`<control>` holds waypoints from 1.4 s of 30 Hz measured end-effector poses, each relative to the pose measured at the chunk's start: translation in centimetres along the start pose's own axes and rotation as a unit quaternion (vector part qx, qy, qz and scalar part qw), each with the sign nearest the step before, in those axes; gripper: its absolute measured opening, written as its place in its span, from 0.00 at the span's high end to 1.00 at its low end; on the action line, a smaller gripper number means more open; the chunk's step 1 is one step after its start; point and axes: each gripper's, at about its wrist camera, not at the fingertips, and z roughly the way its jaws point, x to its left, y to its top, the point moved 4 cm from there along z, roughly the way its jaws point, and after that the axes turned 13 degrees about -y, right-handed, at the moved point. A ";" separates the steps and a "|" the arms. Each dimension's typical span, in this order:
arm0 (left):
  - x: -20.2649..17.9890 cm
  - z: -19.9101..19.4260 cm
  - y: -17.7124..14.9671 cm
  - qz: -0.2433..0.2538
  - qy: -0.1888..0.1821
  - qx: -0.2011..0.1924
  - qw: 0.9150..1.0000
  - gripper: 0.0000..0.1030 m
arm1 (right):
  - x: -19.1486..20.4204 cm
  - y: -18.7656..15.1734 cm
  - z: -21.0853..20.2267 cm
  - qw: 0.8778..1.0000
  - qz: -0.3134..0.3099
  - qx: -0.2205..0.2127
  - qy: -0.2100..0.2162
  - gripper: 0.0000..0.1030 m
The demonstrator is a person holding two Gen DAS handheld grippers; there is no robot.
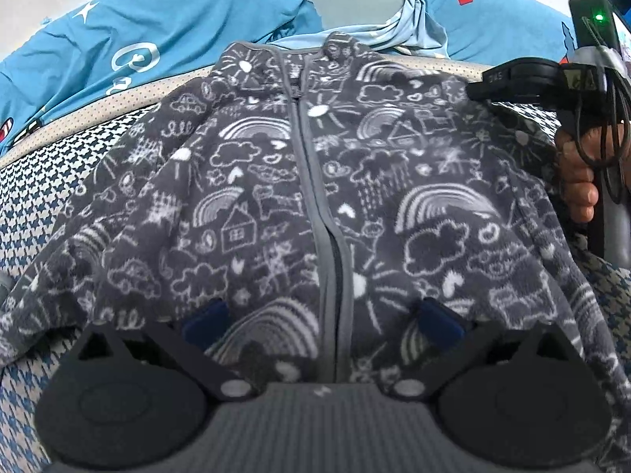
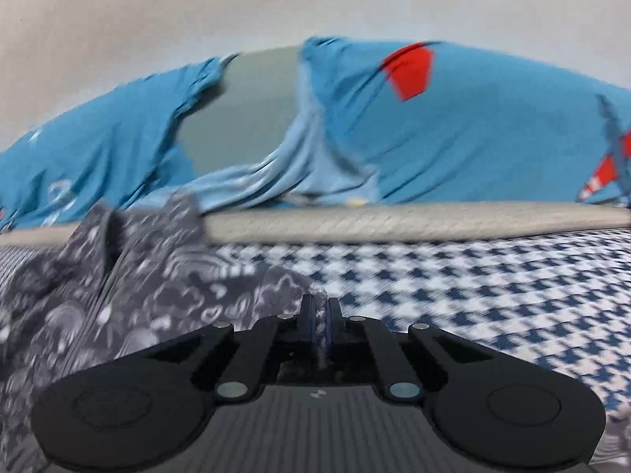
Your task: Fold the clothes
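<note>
A: left gripper (image 1: 321, 321) first, state?
B: jaws spread wide, blue pads (image 1: 207, 321) apart, grey jacket (image 1: 276, 197) lying under and between them at its bottom hem, pads not pinching anything that i can see

A: jacket position?
B: fleece zip jacket with white doodle print, spread front-up on the houndstooth sofa seat (image 1: 59, 165), zipper (image 1: 315, 181) running up the middle, collar at the far end against the beige piping edge (image 1: 130, 92). left sleeve trails off to the left side of the seat

A: behind it?
B: blue printed cover (image 1: 177, 19) draped over the backrest, bare grey patch (image 1: 355, 4) showing through at the middle

A: right side?
B: right gripper (image 2: 320, 317) closed tight, a thin bit of the grey fleece caught between the pads at the jacket's right shoulder or sleeve edge. in the left wrist view it's at the far right (image 1: 516, 82), person's hand (image 1: 579, 173) wrapped on the handle, green light on the unit above. right view is motion blurred, so exact amount of cloth pinched i can't tell

A: seat to the right of it?
B: bare houndstooth, same blue cover with red patch (image 2: 410, 71) behind
</note>
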 end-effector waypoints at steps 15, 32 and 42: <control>0.5 -0.5 -0.2 0.017 0.011 0.005 1.000 0.00 | -1.8 0.6 -1.2 0.999 0.022 0.023 -0.011 0.88; 0.2 -4.2 -1.3 0.058 0.014 -0.040 0.997 0.00 | -3.6 -3.8 -11.4 0.996 -0.002 0.074 0.054 0.71; 2.7 -6.7 -2.0 0.040 0.029 -0.063 0.997 0.00 | -1.8 -6.9 -13.9 0.985 0.025 0.134 0.106 0.62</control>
